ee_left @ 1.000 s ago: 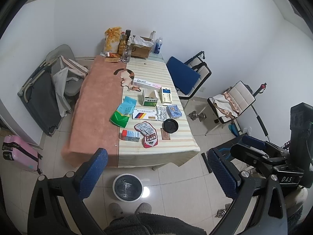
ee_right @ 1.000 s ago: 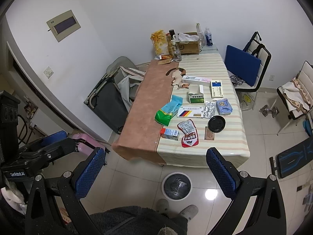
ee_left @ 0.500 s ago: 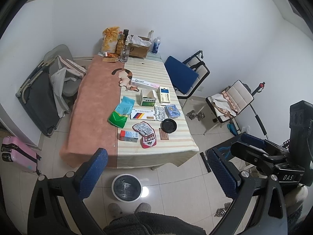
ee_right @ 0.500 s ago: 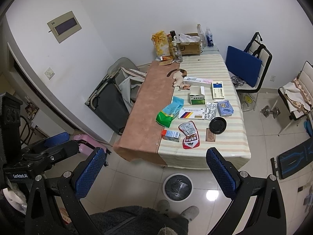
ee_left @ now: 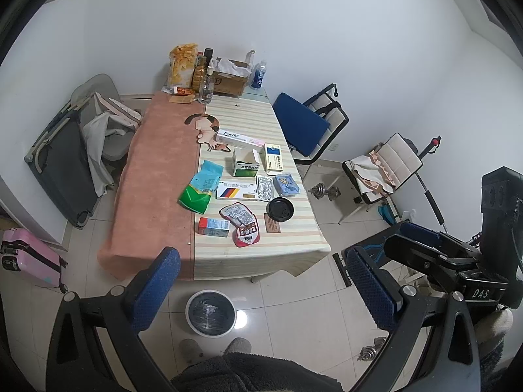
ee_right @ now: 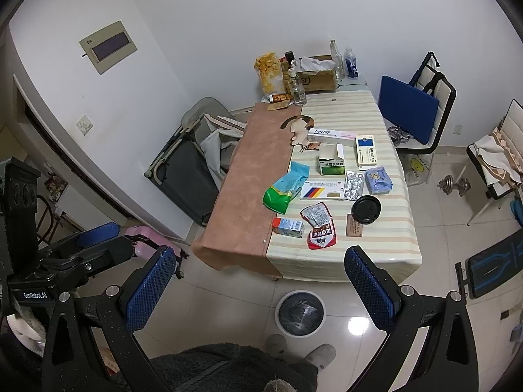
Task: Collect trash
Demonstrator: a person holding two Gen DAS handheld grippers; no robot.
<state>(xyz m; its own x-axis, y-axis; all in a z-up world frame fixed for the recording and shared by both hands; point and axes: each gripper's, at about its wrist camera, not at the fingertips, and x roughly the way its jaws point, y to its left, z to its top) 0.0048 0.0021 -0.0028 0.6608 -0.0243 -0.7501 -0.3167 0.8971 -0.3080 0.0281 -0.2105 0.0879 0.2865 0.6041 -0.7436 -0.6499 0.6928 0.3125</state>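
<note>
Above floor, both hand-held grippers [ee_left: 261,287] [ee_right: 258,284] seemingly wide, empty

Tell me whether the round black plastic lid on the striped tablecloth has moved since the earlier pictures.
No. The round black plastic lid still sits right beside the small brown card, as before.

Rm: plain white walls [ee_right: 228,16] w/ beige wall panel [ee_right: 109,46]; glossy pale tiled floor [ee_left: 294,310]. Long counter [ee_left: 294,228], pink + striped cloths. Blue-cushioned folding chair [ee_left: 305,124], cream padded chair [ee_left: 392,163], grey folded cot [ee_left: 59,160], pink suitcase [ee_left: 26,261].
</note>
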